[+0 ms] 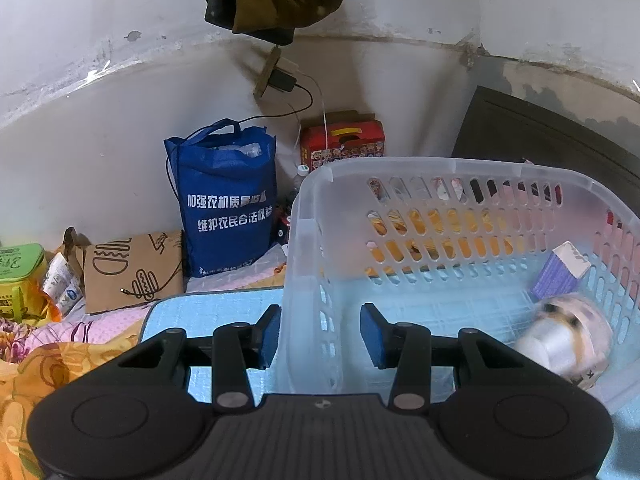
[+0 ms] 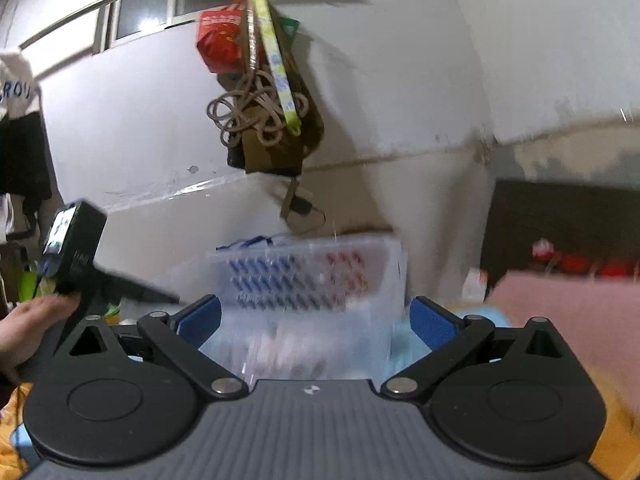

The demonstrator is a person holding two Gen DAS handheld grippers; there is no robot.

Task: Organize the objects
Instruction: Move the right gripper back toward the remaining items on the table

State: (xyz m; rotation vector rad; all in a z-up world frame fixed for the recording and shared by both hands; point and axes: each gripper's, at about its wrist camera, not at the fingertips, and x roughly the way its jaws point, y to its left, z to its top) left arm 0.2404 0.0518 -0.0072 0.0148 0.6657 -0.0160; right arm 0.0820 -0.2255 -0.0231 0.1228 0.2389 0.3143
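- Basket (image 1: 460,216), clear plastic, on blue mat (image 1: 208,312); purple box (image 1: 560,272) and blurred toy (image 1: 568,336) inside.
- Left gripper (image 1: 320,334) fingers apart, straddling basket's left wall.
- Right gripper (image 2: 316,320) wide open, empty.

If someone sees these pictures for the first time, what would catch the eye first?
Probably the clear plastic basket, filling the right half of the left view, with a purple box and a blurred round thing inside. The left tool straddles its near wall, jaws open. Next, the blue bag by the wall.
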